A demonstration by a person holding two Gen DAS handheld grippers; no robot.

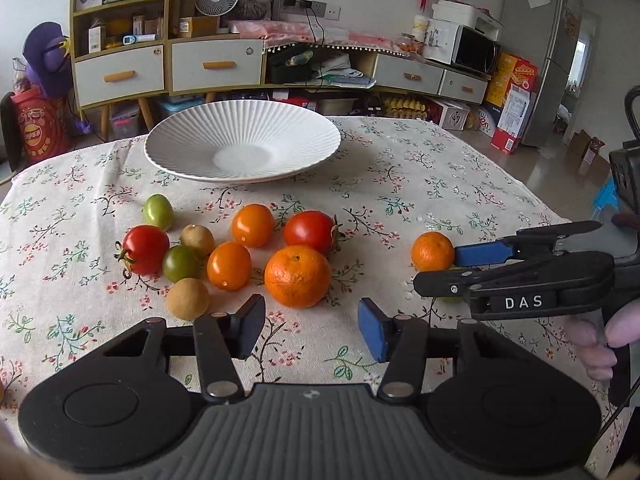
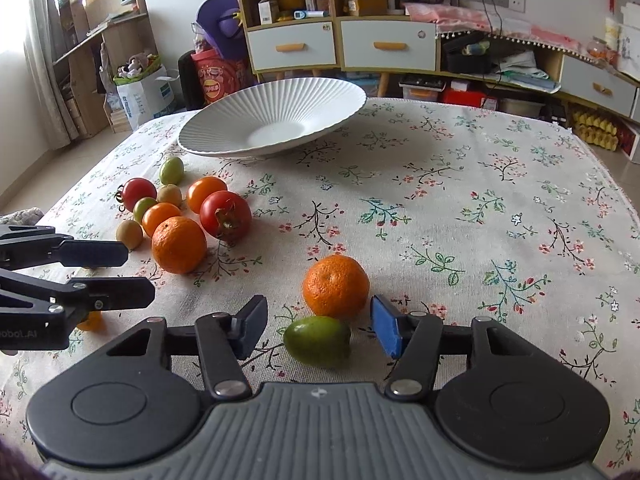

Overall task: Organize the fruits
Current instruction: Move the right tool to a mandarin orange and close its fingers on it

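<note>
The white ribbed plate [image 1: 240, 144] stands empty toward the table's far edge. The left gripper [image 1: 312, 330] is partly parted and grips nothing, with the large mandarin [image 1: 298, 276] just ahead. The right gripper [image 2: 320, 326] straddles the green oval fruit [image 2: 318, 340], pads clear. Risk: round fruit may squirt sideways, nudge the small mandarin [image 2: 336, 286], and roll toward the table's near edge.

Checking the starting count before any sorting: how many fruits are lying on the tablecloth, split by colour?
Red fruits: 2
Orange fruits: 5, one half hidden under the left tool
Green fruits: 3
Brown fruits: 2
Total: 12
</note>
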